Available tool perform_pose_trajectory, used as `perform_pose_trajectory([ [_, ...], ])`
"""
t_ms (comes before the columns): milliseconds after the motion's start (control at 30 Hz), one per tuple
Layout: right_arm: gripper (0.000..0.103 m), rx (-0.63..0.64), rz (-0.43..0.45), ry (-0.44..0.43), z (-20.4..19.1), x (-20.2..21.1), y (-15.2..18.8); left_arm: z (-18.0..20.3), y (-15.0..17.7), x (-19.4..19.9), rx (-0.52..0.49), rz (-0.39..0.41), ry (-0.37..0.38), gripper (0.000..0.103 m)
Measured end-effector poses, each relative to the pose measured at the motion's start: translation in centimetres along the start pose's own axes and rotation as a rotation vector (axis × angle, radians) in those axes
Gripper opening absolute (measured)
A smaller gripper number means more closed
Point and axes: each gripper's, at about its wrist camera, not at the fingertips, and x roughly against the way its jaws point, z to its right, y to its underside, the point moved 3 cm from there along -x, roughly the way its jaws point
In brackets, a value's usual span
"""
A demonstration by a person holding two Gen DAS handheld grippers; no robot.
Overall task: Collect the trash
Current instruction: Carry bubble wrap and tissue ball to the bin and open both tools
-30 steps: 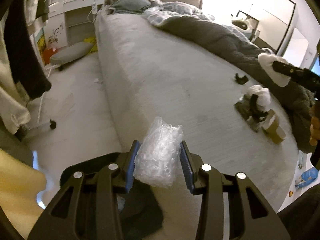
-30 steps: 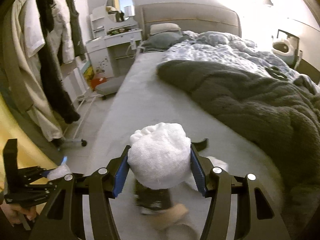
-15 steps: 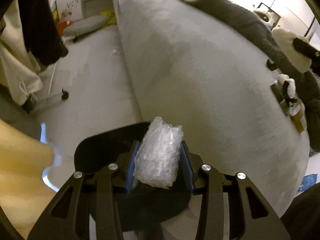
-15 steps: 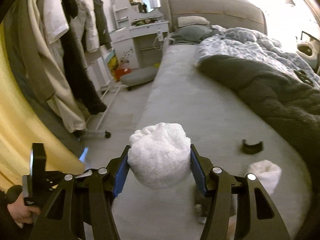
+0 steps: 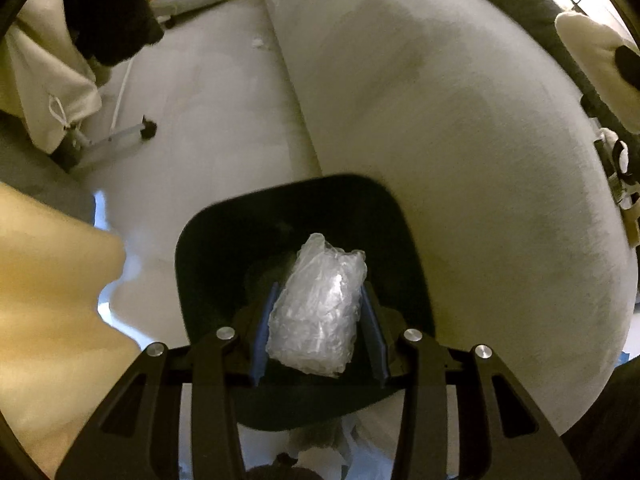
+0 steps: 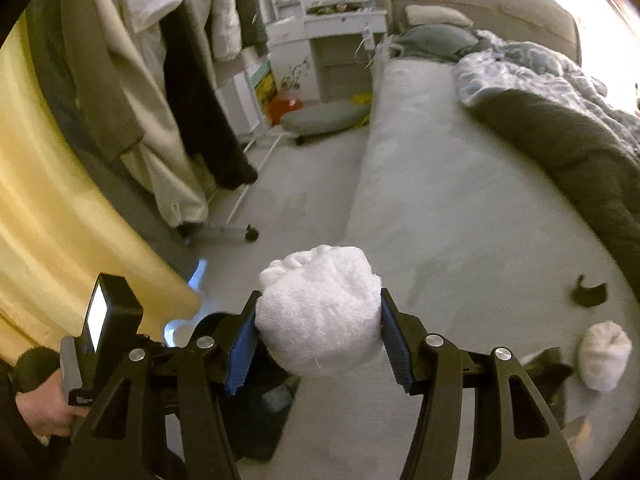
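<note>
My left gripper (image 5: 318,320) is shut on a crumpled clear plastic wad (image 5: 316,304) and holds it right above the open mouth of a black trash bin (image 5: 224,248) on the floor beside the bed. My right gripper (image 6: 318,332) is shut on a white paper-towel ball (image 6: 318,316), above the bed's near edge. The bin (image 6: 260,404) shows dark below the right gripper's fingers. A second white wad (image 6: 604,356), a black curved scrap (image 6: 590,294) and dark wrappers (image 6: 552,376) lie on the bed at the right.
The grey bed (image 5: 460,120) fills the right side, with a dark blanket (image 6: 568,136) on it. A clothes rack with hanging coats (image 6: 172,80) and its wheeled base (image 5: 132,136) stands at the left. A yellow curtain (image 5: 44,312) hangs near left. A white vanity (image 6: 328,52) stands at the back.
My left gripper has swung left and down off the bed until the plastic wad hangs over the bin. My right gripper has moved left with the towel ball, away from the litter on the bed.
</note>
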Motion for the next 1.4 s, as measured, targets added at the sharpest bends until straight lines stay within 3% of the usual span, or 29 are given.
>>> perform_pose_trajectory([
  [267, 0.058, 0.022, -0.114, -0.036, -2.3, -4.1, 1.0, -1.9, 1.3, -0.8, 0.034, -0.065, 0.02, 0.046],
  [400, 0.058, 0.039, -0.153, -0.047, -3.5, -5.6, 1.4, -2.5, 2.0, -0.4, 0.041, -0.069, 0.039, 0.063],
  [533, 0.058, 0.048, -0.184, -0.052, -4.6, -7.1, 1.5, -3.5, 2.1, 0.6, 0.056, -0.042, 0.049, 0.066],
  [867, 0.058, 0.111, -0.277, -0.053, -7.8, -10.9, 2.8, -6.0, 1.7, 4.4, 0.057, 0.111, -0.016, 0.066],
  [1400, 0.058, 0.195, -0.42, -0.063, -10.9, -15.8, 6.0, -7.3, 0.6, 11.4, 0.035, 0.424, -0.025, 0.055],
])
